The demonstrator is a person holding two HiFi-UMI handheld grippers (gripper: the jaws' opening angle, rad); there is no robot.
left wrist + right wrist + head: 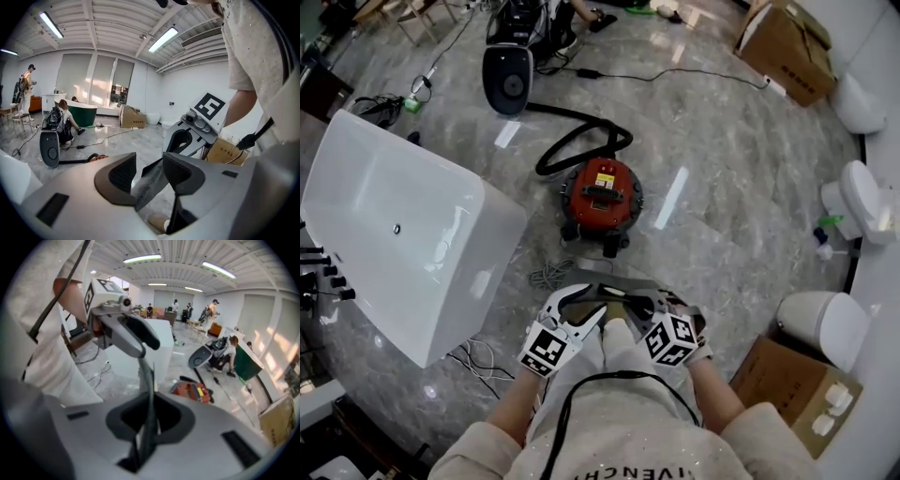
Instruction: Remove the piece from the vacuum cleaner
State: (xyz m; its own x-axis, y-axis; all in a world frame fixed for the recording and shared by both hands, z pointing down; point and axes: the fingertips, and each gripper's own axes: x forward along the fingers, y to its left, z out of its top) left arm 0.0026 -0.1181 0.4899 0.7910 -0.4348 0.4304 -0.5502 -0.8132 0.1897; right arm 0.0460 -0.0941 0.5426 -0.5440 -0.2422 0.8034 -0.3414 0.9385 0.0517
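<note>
Piece (623, 284), long axis left-to-right, one end in right tongs (149, 423)

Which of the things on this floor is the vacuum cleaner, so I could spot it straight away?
Start at the big white bathtub at the left of the head view. Just right of it, on the grey marble floor, sits the vacuum cleaner. It is the only round red thing there, squat, with a black hose looping away behind it.
</note>
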